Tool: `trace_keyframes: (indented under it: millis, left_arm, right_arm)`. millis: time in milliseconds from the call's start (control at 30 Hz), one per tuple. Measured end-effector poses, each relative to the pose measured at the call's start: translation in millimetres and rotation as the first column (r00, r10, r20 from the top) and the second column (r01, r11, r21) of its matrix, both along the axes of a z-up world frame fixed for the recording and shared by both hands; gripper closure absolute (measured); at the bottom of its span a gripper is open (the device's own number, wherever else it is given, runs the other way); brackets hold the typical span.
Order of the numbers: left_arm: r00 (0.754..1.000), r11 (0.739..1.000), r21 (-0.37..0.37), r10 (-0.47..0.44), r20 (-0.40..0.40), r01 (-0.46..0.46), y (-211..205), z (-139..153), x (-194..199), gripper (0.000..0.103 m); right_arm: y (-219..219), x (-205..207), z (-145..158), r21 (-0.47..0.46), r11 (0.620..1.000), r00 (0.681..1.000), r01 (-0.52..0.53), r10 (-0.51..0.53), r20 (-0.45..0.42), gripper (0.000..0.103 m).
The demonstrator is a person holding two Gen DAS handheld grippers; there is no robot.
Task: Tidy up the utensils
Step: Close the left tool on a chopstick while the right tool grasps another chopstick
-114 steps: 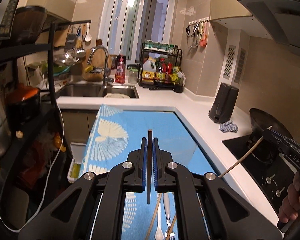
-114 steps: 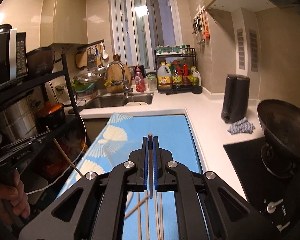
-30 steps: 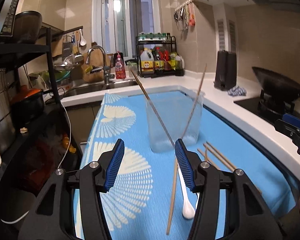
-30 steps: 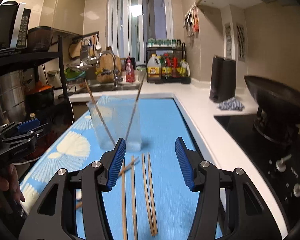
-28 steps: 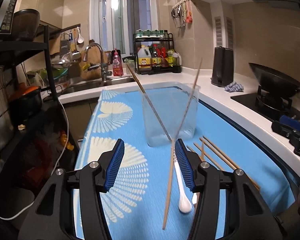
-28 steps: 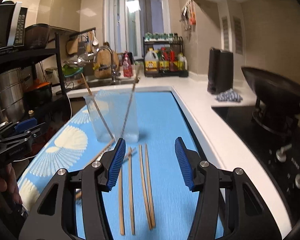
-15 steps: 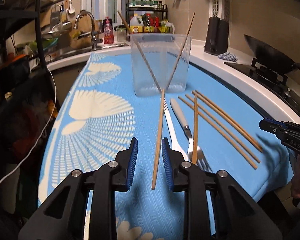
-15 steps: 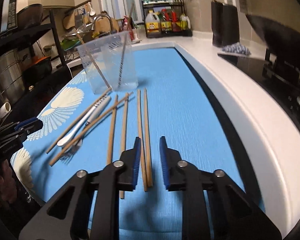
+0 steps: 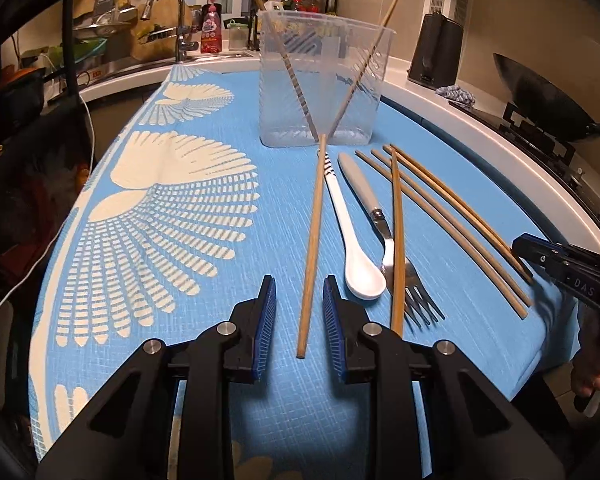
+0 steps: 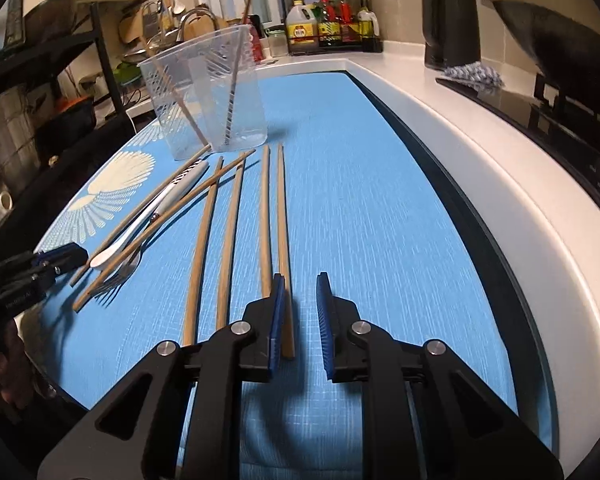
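Observation:
A clear plastic container (image 9: pixel 324 80) stands on the blue cloth (image 9: pixel 180 240) with two chopsticks leaning in it; it also shows in the right wrist view (image 10: pixel 208 92). Loose chopsticks, a white spoon (image 9: pixel 354 248) and a fork (image 9: pixel 396 256) lie in front of it. My left gripper (image 9: pixel 298 320) is open, low over the cloth, with the near end of one chopstick (image 9: pixel 312 248) between its jaws. My right gripper (image 10: pixel 300 320) is open, with the rightmost chopstick (image 10: pixel 283 248) just inside its left finger.
A sink and tap (image 9: pixel 168 12) and a bottle rack (image 10: pixel 328 20) stand at the back. A black kettle (image 10: pixel 452 24), a cloth (image 10: pixel 472 74) and a wok on the stove (image 9: pixel 540 88) are on the right. A dark shelf unit (image 9: pixel 20 80) stands on the left.
Both grippers let their chopsticks go into the container, opened, then came down low to the cloth and narrowed. Each now has a lying chopstick's near end between its jaws.

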State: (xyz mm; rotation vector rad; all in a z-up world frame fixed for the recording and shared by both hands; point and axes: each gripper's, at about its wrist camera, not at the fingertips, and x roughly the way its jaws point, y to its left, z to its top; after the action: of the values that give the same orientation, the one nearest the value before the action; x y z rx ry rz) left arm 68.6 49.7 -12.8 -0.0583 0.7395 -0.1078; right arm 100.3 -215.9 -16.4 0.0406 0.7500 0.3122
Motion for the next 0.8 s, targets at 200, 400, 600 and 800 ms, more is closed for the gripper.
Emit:
trace_keyframes:
  millis: [200, 400, 600, 800]
  left_arm:
    - [1.0, 0.997, 0.071, 0.009, 0.007, -0.009, -11.1, -6.2, 1.5, 0.092]
    - [1.0, 0.998, 0.057, 0.012, -0.001, -0.011, -10.1, -4.3, -6.2, 0.097]
    - [0.998, 0.998, 0.02, 0.063, -0.013, -0.063, -13.4, -2.4, -36.2, 0.097]
    - [0.984, 0.984, 0.021, 0.176, 0.032, -0.177, -13.2, -6.7, -49.2, 0.097]
  right_arm:
    - [6.1, -0.8, -3.0, -0.05, 0.998, 1.0, -0.024, 0.025, 0.008, 0.086]
    - [5.1, -2.0, -3.1, -0.054, 0.998, 1.0, -0.014, 0.014, 0.01, 0.093]
    - [-1.8, -14.9, -4.0, -0.042, 0.999, 1.0, 0.007, -0.006, 0.018, 0.096]
    - [-3.8, -18.3, -4.5, -0.049, 0.999, 0.999, 0.023, -0.022, 0.032, 0.096]
